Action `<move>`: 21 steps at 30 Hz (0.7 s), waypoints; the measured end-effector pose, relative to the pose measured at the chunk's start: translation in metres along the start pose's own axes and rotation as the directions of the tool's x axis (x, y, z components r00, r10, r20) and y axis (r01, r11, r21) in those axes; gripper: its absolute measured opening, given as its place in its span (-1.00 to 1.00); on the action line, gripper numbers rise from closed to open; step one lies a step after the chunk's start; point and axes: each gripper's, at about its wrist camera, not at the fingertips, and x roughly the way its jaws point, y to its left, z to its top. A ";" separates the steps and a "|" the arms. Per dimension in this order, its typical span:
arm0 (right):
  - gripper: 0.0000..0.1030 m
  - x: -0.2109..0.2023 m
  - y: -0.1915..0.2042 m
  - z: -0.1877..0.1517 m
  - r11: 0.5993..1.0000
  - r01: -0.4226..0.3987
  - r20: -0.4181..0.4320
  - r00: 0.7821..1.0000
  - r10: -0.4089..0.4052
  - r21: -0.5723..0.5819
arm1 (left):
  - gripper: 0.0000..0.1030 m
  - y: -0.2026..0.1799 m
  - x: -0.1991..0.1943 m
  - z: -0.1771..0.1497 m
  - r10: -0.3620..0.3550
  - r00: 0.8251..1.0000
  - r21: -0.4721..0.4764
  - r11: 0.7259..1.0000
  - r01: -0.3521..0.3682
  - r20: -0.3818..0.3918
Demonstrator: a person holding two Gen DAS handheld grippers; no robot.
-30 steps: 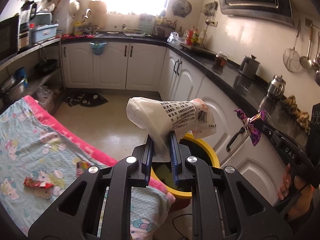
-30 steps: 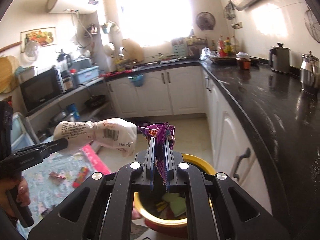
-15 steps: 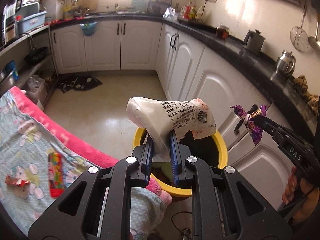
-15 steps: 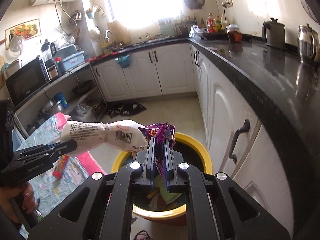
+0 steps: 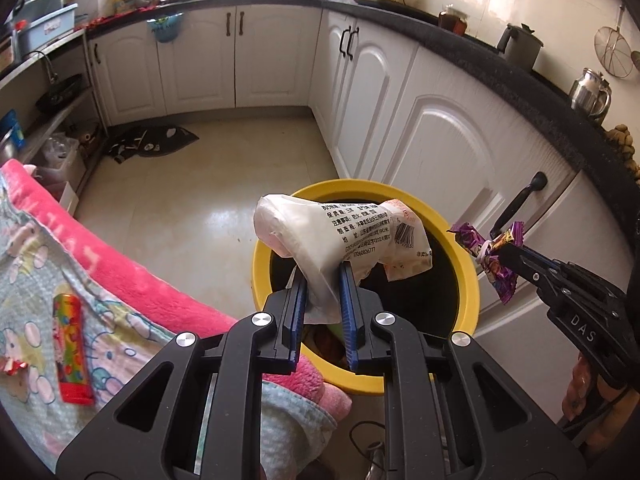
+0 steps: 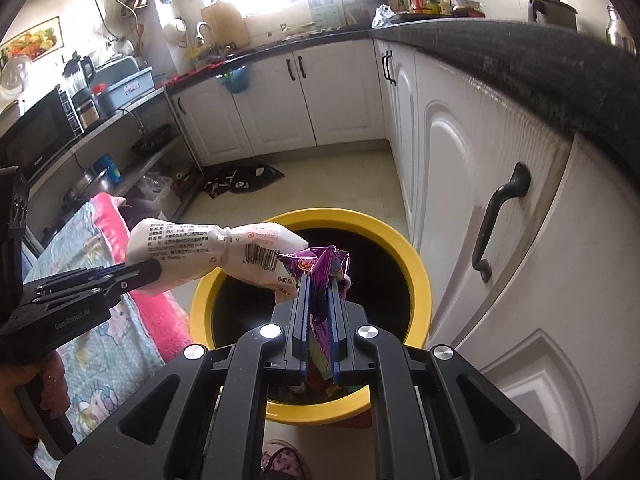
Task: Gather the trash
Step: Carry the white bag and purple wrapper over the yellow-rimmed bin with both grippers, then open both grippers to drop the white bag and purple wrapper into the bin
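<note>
My left gripper (image 5: 323, 270) is shut on a white plastic bag (image 5: 344, 232) with black print and a barcode, held over the open yellow trash bin (image 5: 260, 264). The bag also shows in the right wrist view (image 6: 208, 252), with the left gripper (image 6: 154, 268) at its left. My right gripper (image 6: 319, 280) is shut on a crumpled purple wrapper (image 6: 320, 266) above the bin (image 6: 420, 292). In the left wrist view the right gripper (image 5: 500, 248) holds the wrapper (image 5: 486, 252) over the bin's right rim. Trash lies inside the bin.
A table with a pink-edged cartoon blanket (image 5: 120, 272) stands left of the bin, with a colourful red tube wrapper (image 5: 72, 350) and a small red wrapper (image 5: 10, 364) on it. White cabinets (image 5: 432, 140) under a black counter (image 6: 540, 68) stand right. A dark mat (image 5: 152, 142) lies on the floor.
Both grippers have tilted downward and moved over the bin, which now fills the middle of both views. Each still holds its piece of trash.
</note>
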 end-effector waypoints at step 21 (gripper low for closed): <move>-0.18 0.000 0.005 -0.002 1.000 0.024 0.017 1.000 -0.024 -0.011 | -0.02 0.025 -0.026 0.001 0.026 0.999 -0.067 0.997 -0.023 0.041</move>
